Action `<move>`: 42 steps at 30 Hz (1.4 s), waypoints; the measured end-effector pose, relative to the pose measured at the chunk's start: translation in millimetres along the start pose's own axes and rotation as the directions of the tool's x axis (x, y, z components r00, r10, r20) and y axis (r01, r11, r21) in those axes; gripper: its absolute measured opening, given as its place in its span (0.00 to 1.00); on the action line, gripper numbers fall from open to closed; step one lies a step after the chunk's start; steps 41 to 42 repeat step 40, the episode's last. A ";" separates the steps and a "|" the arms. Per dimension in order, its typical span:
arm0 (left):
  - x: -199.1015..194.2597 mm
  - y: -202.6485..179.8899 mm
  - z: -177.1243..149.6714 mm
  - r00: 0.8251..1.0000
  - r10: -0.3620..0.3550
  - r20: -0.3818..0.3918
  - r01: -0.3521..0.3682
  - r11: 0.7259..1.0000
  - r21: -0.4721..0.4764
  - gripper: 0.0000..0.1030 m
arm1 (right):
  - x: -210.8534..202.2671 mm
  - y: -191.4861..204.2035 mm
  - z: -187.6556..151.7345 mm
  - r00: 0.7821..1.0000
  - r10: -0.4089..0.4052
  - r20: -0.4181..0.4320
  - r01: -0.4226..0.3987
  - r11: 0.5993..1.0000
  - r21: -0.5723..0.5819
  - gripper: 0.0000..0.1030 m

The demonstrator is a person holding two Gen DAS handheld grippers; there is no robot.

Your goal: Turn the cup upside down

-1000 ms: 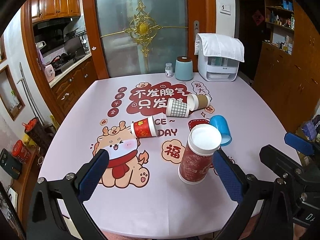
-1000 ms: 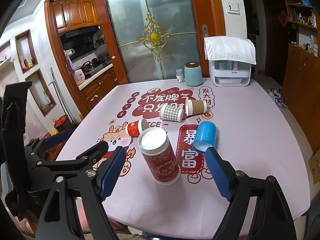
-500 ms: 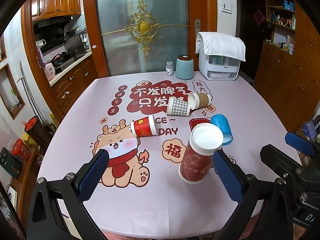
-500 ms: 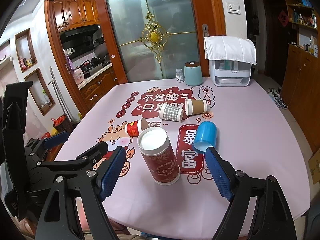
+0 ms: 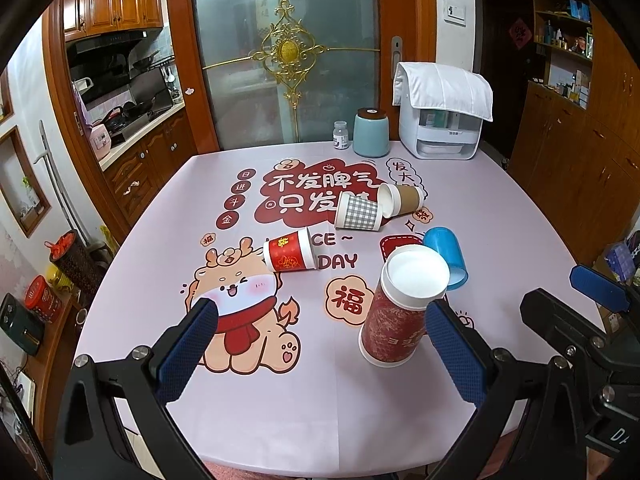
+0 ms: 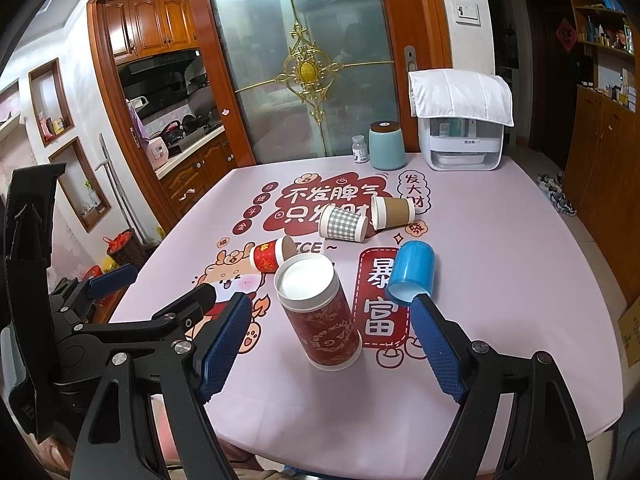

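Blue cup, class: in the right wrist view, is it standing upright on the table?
No, the blue cup lies on its side on the table.

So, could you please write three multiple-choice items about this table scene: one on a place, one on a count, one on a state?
1. Where does the blue cup lie relative to the tall red cup, in the right wrist view?
A. To its right
B. To its left
C. Stacked on top of it

2. How many cups lie on their sides on the table?
A. Two
B. Four
C. Six

3. In what state is the right tool?
A. Shut on the tall red cup
B. Open, holding nothing
C. Shut on the blue cup

Answers:
1. A: the blue cup is right of the tall red cup, beside it.
2. B: the blue cup, small red cup, checked cup and brown cup all lie sideways.
3. B: its fingers stand wide apart with the tall red cup between them, untouched.
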State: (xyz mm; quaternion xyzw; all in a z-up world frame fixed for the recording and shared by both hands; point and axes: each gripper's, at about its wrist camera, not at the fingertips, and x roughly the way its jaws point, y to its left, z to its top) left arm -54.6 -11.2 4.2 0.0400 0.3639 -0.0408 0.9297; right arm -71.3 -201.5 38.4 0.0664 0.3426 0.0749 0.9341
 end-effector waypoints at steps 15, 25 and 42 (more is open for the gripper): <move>-0.1 0.4 0.2 1.000 0.000 -0.001 0.000 1.000 0.001 0.99 | 3.0 1.4 -1.8 1.000 0.001 -0.003 -0.001 1.000 0.002 0.81; 0.2 0.9 0.6 1.000 0.001 -0.001 -0.001 1.000 0.001 0.99 | 2.1 0.8 -1.1 1.000 0.003 -0.004 -0.003 1.000 0.004 0.81; 2.0 7.0 -2.3 1.000 0.004 0.002 -0.004 1.000 -0.001 0.99 | 8.7 3.9 -5.5 1.000 0.004 -0.005 -0.004 1.000 0.005 0.81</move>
